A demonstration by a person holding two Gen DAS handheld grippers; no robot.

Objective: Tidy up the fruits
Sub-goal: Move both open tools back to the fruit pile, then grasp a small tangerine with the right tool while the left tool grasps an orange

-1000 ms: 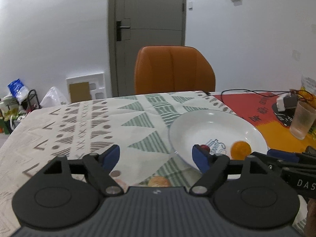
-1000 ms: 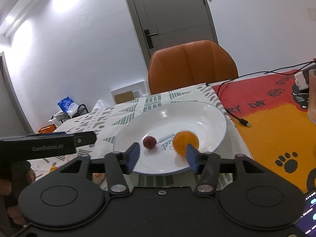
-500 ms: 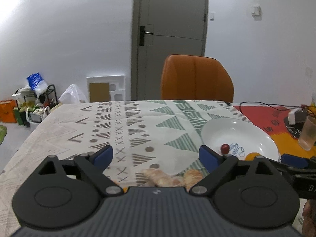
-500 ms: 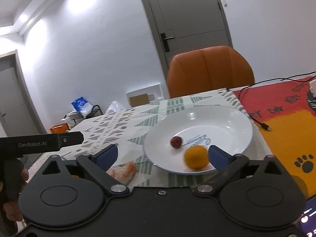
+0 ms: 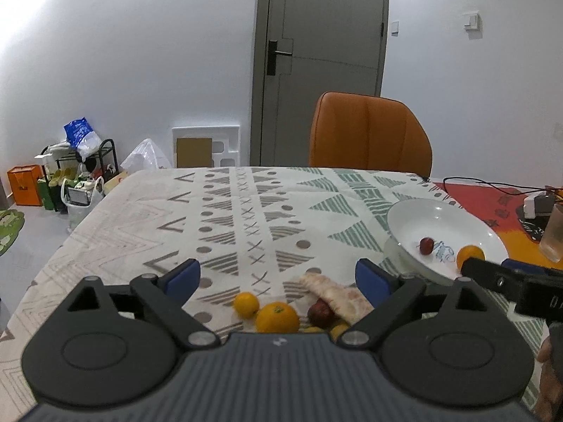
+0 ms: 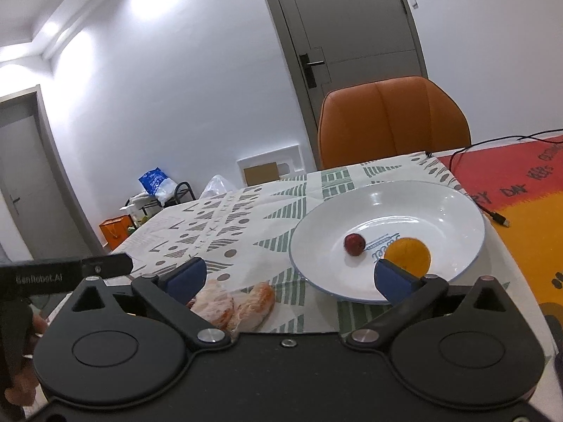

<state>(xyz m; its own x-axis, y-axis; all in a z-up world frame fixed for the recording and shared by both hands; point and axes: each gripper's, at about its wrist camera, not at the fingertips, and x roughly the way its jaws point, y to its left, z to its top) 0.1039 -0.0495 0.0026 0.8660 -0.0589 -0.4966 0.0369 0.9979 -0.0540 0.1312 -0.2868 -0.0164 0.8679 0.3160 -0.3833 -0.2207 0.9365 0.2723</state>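
While both tools hang above the desk (image 5: 246, 211), the left hand-held gripper (image 5: 278, 276) is spread wide and empty over a small heap of fruit: an orange (image 5: 277, 317), a smaller yellow fruit (image 5: 246, 304), a dark red one (image 5: 320, 312) and a crumpled plastic bag (image 5: 334, 295). The right hand-held gripper (image 6: 290, 276) is likewise released, holding nothing. On the plate (image 6: 440, 200) (white, shallow) lie another orange (image 6: 408, 253) and a red fruit (image 6: 353, 243), slightly apart.
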